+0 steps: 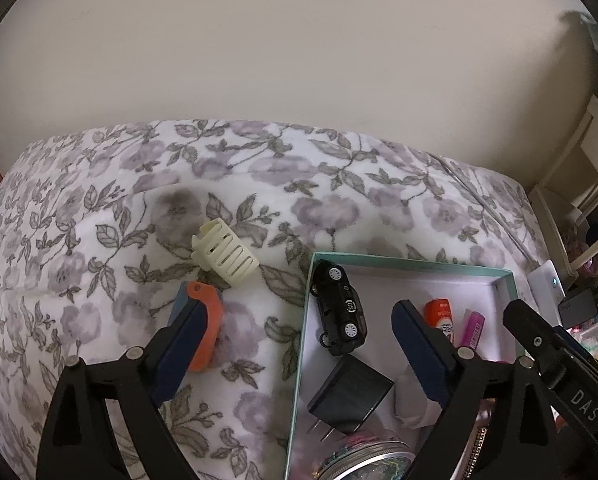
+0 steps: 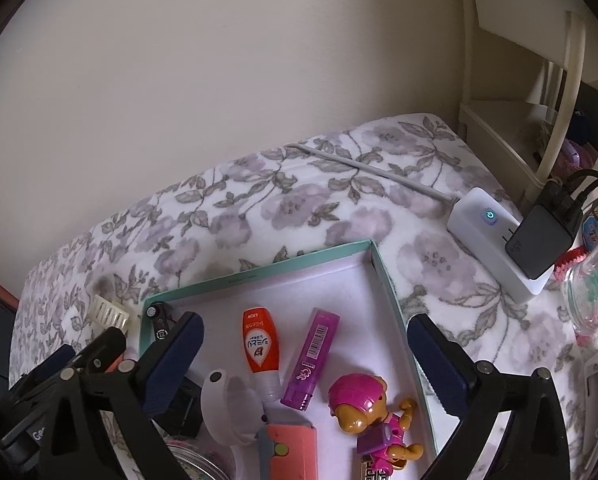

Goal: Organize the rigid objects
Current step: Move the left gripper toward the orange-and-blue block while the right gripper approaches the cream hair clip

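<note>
A teal-rimmed white box (image 1: 411, 261) lies on a flowered blanket. It holds a black toy car (image 1: 339, 312), a black plug charger (image 1: 349, 394), an orange glue tube (image 2: 261, 344), a purple stick (image 2: 311, 360), a pink toy pup (image 2: 363, 408), a white round piece (image 2: 227, 404) and a salmon case (image 2: 295, 452). On the blanket left of the box lie a cream hair clip (image 1: 223, 254) and an orange clip (image 1: 209, 328). My left gripper (image 1: 299, 306) is open over the box's left wall, holding nothing. My right gripper (image 2: 305, 322) is open above the box, gripping nothing.
A white power strip (image 2: 495, 240) with a black adapter (image 2: 547, 240) and a grey cable (image 2: 363, 166) lies right of the box. A glass jar (image 2: 595, 288) stands at the far right, a cream shelf (image 2: 519, 80) behind. A jar lid (image 1: 367, 460) sits at the box's near end.
</note>
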Tool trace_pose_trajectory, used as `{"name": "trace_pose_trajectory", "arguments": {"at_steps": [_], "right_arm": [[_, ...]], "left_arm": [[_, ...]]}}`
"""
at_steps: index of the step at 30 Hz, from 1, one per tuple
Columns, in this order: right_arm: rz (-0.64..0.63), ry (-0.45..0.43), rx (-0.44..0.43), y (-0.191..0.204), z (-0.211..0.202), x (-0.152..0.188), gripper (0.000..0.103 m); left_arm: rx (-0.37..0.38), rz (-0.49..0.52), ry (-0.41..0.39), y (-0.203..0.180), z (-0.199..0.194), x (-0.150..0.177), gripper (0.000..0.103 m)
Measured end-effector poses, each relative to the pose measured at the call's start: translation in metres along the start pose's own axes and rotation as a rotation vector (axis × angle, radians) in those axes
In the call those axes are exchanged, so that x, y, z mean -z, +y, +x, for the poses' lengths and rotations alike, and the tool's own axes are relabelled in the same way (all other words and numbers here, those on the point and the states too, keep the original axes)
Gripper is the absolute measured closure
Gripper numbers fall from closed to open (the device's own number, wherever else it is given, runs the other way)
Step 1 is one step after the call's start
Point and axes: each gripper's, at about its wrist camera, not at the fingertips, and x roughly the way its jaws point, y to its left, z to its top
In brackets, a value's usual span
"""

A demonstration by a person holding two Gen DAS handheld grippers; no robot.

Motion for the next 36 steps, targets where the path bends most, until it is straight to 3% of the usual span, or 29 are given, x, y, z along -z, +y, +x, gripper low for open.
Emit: {"name": "trace_pose_trajectory", "arguments": {"at_steps": [15, 25, 36], "right_arm": [[-0.042, -0.001, -0.009, 0.016, -0.001, 0.002, 0.000], [-0.160, 0.004, -0.082, 0.069, -0.005, 0.012, 0.000], [-0.221, -0.010, -0.187, 0.120, -0.004, 0.025, 0.000]], "left_arm": [[-0.003, -0.051, 0.035, 0.013, 0.001, -0.004, 0.009], [-0.091, -0.125, 0.039, 0.071, -0.004, -0.017, 0.009], [-0.103, -0.202, 0.037, 0.136, -0.015, -0.025, 0.009]]}}
